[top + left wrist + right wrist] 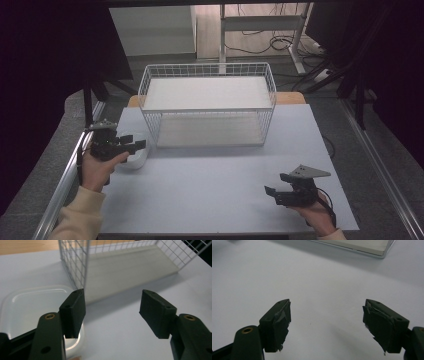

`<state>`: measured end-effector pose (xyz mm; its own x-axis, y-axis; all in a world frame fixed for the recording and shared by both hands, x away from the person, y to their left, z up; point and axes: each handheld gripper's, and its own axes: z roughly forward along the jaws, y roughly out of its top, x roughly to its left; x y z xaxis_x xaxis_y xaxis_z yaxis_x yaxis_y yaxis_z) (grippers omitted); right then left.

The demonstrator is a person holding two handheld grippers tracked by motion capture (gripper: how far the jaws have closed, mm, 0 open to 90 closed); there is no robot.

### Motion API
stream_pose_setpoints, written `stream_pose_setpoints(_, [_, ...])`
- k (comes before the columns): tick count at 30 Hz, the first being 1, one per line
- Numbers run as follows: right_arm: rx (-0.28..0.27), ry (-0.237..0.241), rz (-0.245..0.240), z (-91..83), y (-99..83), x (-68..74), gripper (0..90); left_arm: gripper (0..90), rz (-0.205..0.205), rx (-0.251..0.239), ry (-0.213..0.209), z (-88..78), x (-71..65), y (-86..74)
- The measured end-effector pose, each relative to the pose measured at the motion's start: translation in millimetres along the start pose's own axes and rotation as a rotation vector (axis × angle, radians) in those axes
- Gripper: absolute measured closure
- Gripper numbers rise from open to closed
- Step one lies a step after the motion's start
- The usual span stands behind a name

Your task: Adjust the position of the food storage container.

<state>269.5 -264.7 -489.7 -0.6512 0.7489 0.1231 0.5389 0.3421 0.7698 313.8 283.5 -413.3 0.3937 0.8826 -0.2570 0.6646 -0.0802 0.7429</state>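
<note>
High view: my left tongs (134, 141) hover open over the translucent white square plastic container (135, 156) beside the white wire basket (207, 70), positioned for pickup; right tongs (278, 190) rest open on the table (210, 190).

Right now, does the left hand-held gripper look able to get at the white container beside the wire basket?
Probably yes. The left hand-held gripper hangs open just over the white container, nothing between them; the wire basket stands close behind.
</note>
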Motion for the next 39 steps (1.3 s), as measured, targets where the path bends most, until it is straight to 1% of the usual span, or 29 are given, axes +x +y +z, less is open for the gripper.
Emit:
stream_pose_setpoints(3, [0.004,-0.005,0.000,0.0,-0.3,-0.4,22.4,40.1,-0.014,0.012,0.025,5.1,11.4,15.0])
stream_pose_setpoints(5, [0.005,-0.005,0.001,0.2,-0.3,-0.6,22.4,40.7,-0.016,0.013,0.026,6.7,13.3,17.3])
stream_pose_setpoints(6, [0.008,-0.004,0.001,1.1,-0.5,-0.9,22.4,42.6,-0.021,0.021,0.025,10.4,16.7,20.9])
stream_pose_setpoints(8, [0.012,-0.005,-0.002,1.8,-0.9,-1.0,22.4,44.4,-0.013,0.051,0.053,21.3,25.5,28.7])
stream_pose_setpoints(9, [0.014,-0.005,-0.001,2.0,-1.1,-0.7,22.4,46.1,-0.013,0.051,0.053,21.3,25.5,28.7])
stream_pose_setpoints(10, [0.014,-0.005,-0.001,2.0,-1.1,-0.7,22.4,46.1,-0.020,0.055,0.059,23.7,28.8,30.2])
stream_pose_setpoints(11, [0.014,-0.006,-0.004,2.3,-1.3,-0.1,22.4,48.7,-0.034,0.060,0.065,26.7,33.6,32.0])
stream_pose_setpoints(12, [0.016,-0.007,-0.005,2.2,-1.3,0.4,22.4,50.2,-0.056,0.069,0.087,32.0,43.8,34.6])
stream_pose_setpoints(13, [0.017,-0.008,-0.008,2.3,-1.4,0.6,22.4,51.8,-0.067,0.073,0.094,33.8,47.8,35.3])
stream_pose_setpoints(14, [0.017,-0.008,-0.008,2.3,-1.4,0.6,22.4,53.1,-0.067,0.073,0.094,33.8,47.8,35.3])
stream_pose_setpoints(15, [0.023,-0.008,-0.009,2.3,-1.7,0.8,22.4,54.7,-0.073,0.075,0.100,35.5,51.5,35.7])
stream_pose_setpoints(17, [0.023,-0.008,-0.009,2.8,-2.1,0.6,22.4,56.3,-0.068,0.091,0.115,39.4,57.8,36.5])
stream_pose_setpoints(18, [0.027,-0.009,-0.011,3.8,-2.6,-0.2,22.4,61.3,-0.066,0.098,0.129,42.7,63.8,36.8])
stream_pose_setpoints(19, [0.030,-0.010,-0.011,4.1,-2.9,-0.4,22.4,63.8,-0.066,0.098,0.129,42.7,63.8,36.8])
stream_pose_setpoints(20, [0.031,-0.010,-0.011,4.4,-3.1,-0.6,22.4,65.5,-0.070,0.111,0.131,47.0,69.3,36.8])
stream_pose_setpoints(21, [0.031,-0.010,-0.011,4.4,-3.1,-0.6,22.4,67.5,-0.070,0.111,0.131,47.0,69.3,36.8])
stream_pose_setpoints(22, [0.034,-0.012,-0.011,4.8,-3.2,-0.6,22.4,69.8,-0.074,0.122,0.131,52.1,73.2,36.7])
stream_pose_setpoints(23, [0.034,-0.012,-0.011,4.8,-3.2,-0.6,22.4,71.9,-0.074,0.122,0.131,52.1,73.2,36.7])
stream_pose_setpoints(25, [0.031,-0.010,-0.010,4.7,-2.9,0.1,22.4,75.9,-0.084,0.136,0.129,59.6,79.4,36.8])
stream_pose_setpoints(26, [0.031,-0.008,-0.008,4.6,-2.9,0.4,22.4,78.3,-0.084,0.136,0.129,59.6,79.4,36.8])
stream_pose_setpoints(27, [0.029,-0.005,-0.006,4.4,-2.7,0.7,22.4,80.6,-0.101,0.147,0.124,64.4,84.1,36.6])
stream_pose_setpoints(28, [0.029,-0.003,-0.005,4.3,-2.5,1.0,22.4,83.0,-0.109,0.152,0.123,66.6,86.2,36.6])
stream_pose_setpoints(29, [0.029,-0.004,-0.006,4.3,-2.4,1.1,22.4,85.5,-0.126,0.153,0.123,69.5,87.7,36.5])
stream_pose_setpoints(30, [0.029,-0.004,-0.006,4.3,-2.4,1.1,22.4,87.6,-0.126,0.153,0.123,69.5,87.7,36.5])
stream_pose_setpoints(31, [0.030,-0.002,-0.005,4.7,-2.6,0.5,22.4,89.5,-0.137,0.162,0.119,73.6,92.9,37.3])
stream_pose_setpoints(33, [0.032,-0.002,-0.002,5.1,-2.9,0.2,22.4,89.9,-0.144,0.166,0.119,75.7,95.1,38.0])
stream_pose_setpoints(35, [0.036,-0.006,0.001,5.7,-3.7,-0.8,22.4,90.0,-0.151,0.189,0.130,83.8,100.2,40.2])
stream_pose_setpoints(37, [0.036,-0.007,0.000,5.7,-3.8,-1.0,22.4,90.0,-0.154,0.194,0.135,86.3,101.6,40.7])
stream_pose_setpoints(39, [0.035,-0.008,0.001,5.5,-3.7,-1.0,22.4,90.0,-0.151,0.213,0.141,91.0,103.7,40.6])
